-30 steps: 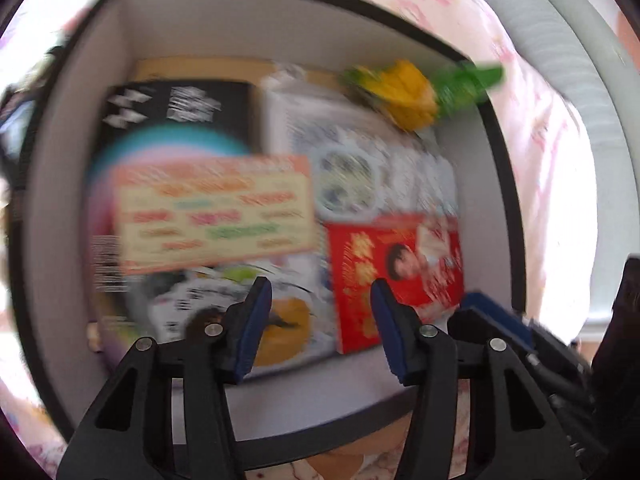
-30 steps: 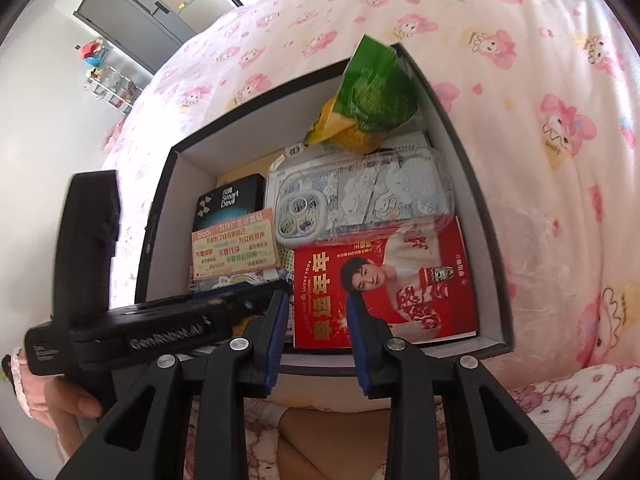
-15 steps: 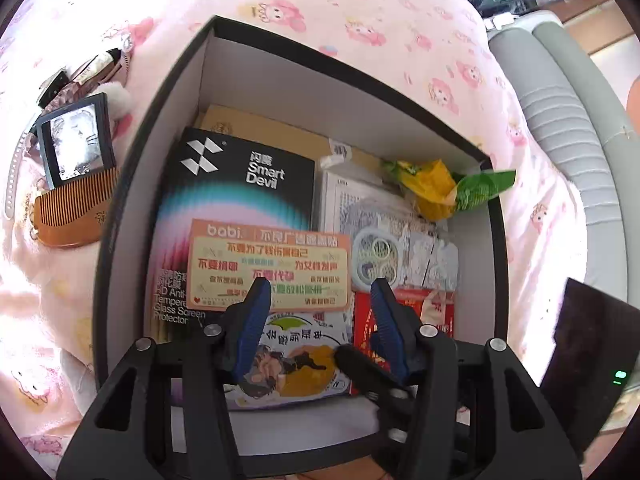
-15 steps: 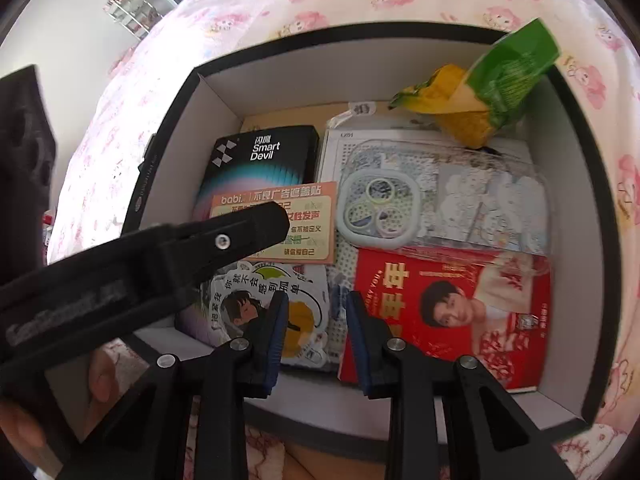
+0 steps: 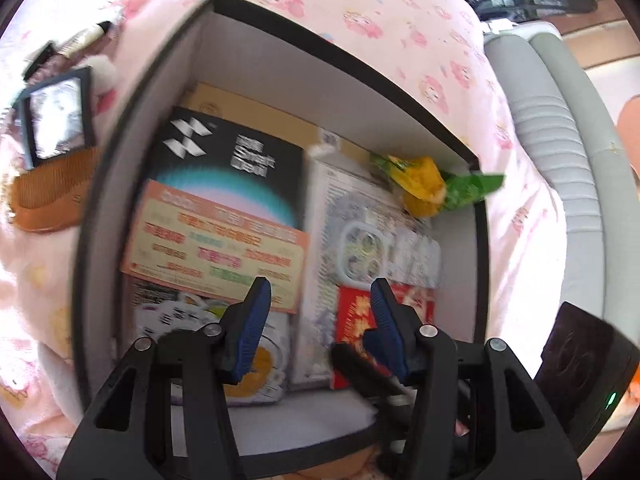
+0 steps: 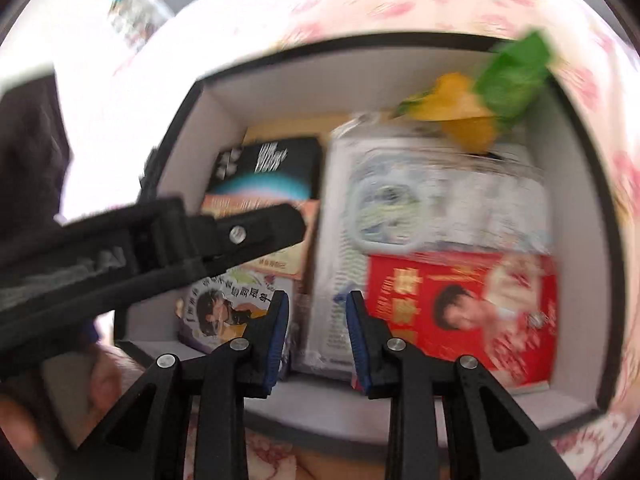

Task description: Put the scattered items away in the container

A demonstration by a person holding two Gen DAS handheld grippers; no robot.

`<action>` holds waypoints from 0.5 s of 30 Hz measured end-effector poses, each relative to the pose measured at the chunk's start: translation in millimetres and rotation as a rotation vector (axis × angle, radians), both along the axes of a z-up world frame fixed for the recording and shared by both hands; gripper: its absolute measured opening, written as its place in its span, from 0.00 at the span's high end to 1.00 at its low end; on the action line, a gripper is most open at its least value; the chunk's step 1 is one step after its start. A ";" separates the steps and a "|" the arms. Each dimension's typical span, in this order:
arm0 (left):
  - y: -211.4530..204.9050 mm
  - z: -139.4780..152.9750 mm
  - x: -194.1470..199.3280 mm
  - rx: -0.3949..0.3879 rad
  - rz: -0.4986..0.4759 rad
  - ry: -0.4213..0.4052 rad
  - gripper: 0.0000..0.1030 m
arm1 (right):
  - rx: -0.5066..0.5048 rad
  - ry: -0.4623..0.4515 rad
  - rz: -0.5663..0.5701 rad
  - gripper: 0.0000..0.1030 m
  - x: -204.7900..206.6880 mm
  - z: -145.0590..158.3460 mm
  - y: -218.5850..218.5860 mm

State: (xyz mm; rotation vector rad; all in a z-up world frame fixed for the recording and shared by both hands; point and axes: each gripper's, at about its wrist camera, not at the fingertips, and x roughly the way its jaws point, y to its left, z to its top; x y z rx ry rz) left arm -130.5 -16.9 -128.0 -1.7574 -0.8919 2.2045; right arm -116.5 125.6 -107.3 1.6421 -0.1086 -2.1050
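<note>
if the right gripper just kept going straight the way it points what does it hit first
Probably the clear-wrapped white package lying in the box; the open right gripper frames its near edge. Depth is blurred.

right hand-held gripper [image 6: 316, 320] nearer box [image 6: 576, 200], views blurred

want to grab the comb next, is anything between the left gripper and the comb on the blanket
Yes. The left gripper is open over the inside of the box, and the comb lies outside on the blanket, beyond the box's left wall. That wall stands between them, so the gripper would probably have to lift over it.
</note>
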 end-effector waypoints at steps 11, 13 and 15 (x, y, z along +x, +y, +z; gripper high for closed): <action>12.2 -5.0 -2.4 -0.144 -0.057 -0.074 0.48 | 0.023 0.056 -0.178 0.75 4.4 19.5 71.3; 11.0 -2.2 -0.9 -0.176 -0.045 -0.067 0.47 | 0.013 0.054 -0.179 0.75 2.6 18.7 71.3; 9.8 0.7 0.5 -0.136 -0.042 -0.049 0.47 | -0.003 0.044 -0.188 0.75 4.8 18.9 76.8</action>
